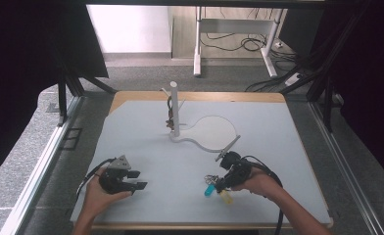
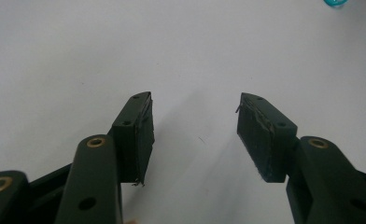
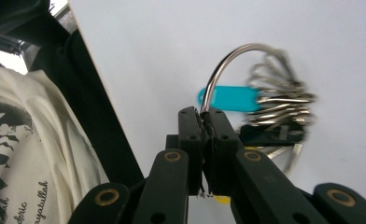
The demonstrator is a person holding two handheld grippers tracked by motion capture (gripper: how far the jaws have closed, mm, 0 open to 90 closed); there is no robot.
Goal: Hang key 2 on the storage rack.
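The right gripper (image 3: 203, 114) is clamped on the key ring (image 3: 228, 65) near the table's front edge (image 1: 204, 226). The left gripper (image 2: 195, 135) stands half open and empty over bare table. Shirt print (image 3: 3, 140) unreadable.

White stand (image 1: 175, 110) upright at table centre-rear: thin post w/ flat round base plate (image 1: 212, 131) spreading to its right. Small dark item hanging on post, left side, too small to ID. Grey mat (image 1: 146, 132) covers wooden tabletop (image 1: 200, 96), wood edge showing at far side. Beyond table: white desk frame legs (image 1: 198, 44) on grey carpet, black cable tangle (image 1: 239, 43) under it, more cables at right (image 1: 278, 81). Black curtains (image 1: 28, 58) both sides. Metal floor rail (image 1: 43, 161) along left of table. White printed shirt (image 3: 27, 154) at lower left in right gripper view.
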